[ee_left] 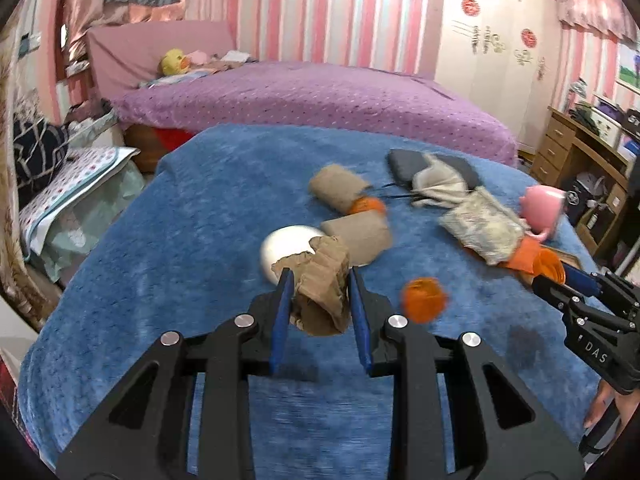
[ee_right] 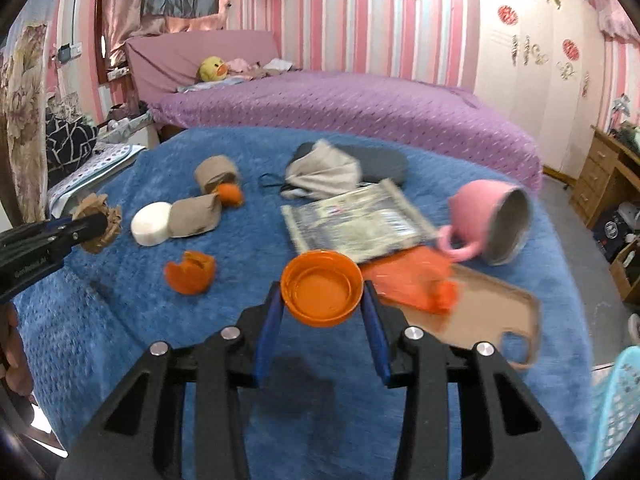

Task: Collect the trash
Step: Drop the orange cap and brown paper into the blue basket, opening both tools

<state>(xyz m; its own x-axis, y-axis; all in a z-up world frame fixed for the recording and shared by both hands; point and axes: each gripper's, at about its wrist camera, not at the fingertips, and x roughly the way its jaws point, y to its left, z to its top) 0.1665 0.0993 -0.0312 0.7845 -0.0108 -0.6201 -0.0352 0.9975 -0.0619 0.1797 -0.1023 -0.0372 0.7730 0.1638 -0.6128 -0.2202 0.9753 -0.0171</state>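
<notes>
My left gripper is shut on a crumpled brown paper wad, held above the blue-covered table; it also shows at the left of the right wrist view. My right gripper is shut on an orange plastic lid, held above the table; it shows at the right of the left wrist view. An orange peel lies on the cloth between the two grippers. An orange wrapper lies on a brown cardboard piece.
On the table lie two brown paper rolls, a white round block, a second orange piece, a grey cloth, a silvery packet and a tipped pink mug. A light-blue basket stands at the right. A purple bed is behind.
</notes>
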